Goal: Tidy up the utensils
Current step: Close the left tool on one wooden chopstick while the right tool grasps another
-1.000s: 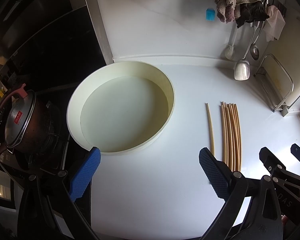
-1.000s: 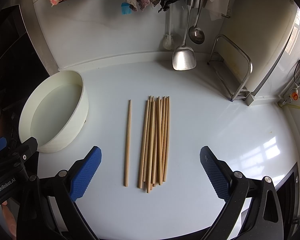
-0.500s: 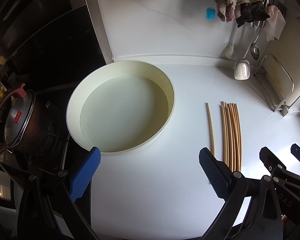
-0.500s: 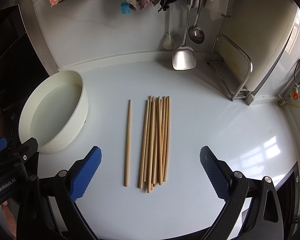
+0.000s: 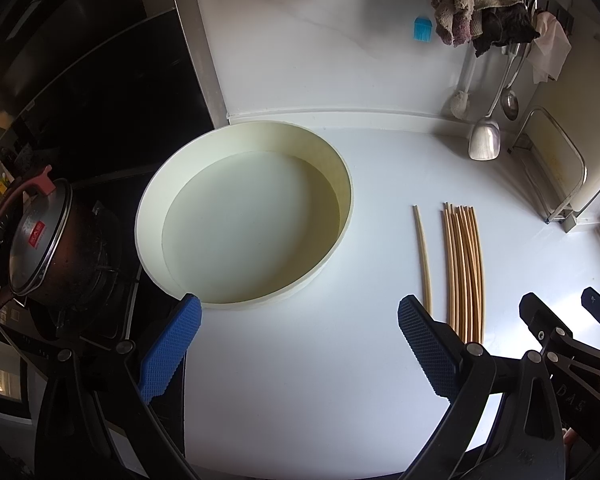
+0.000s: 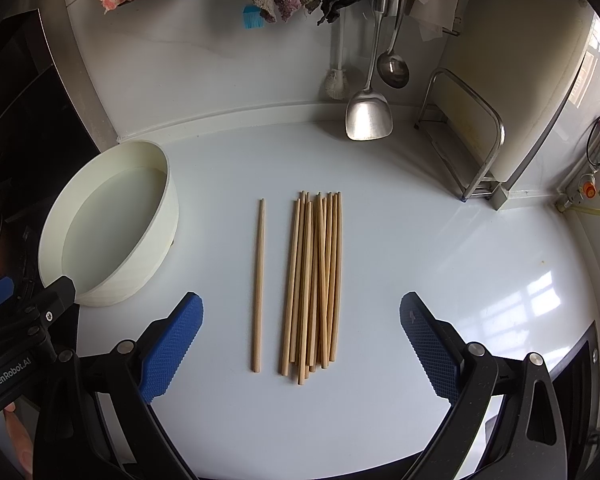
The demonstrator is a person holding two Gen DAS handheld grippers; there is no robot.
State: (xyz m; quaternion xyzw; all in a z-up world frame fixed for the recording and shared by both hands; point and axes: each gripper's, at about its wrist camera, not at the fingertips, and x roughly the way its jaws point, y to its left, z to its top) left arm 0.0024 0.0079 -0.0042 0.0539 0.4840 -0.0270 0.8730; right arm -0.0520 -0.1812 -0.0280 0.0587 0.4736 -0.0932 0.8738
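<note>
On left hand-held gripper (image 6: 4, 320): "GenRobot.AI" (white lettering).

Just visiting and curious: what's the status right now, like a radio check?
Left gripper and right gripper: jaws open, empty. Chopstick bundle and single chopstick flat on counter, untouched. White basin empty. Nothing blocking.

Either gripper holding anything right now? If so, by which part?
Nothing is held. The left gripper and the right gripper are both open over the counter; the chopsticks and the lone chopstick lie flat, untouched by any fingers.
</note>
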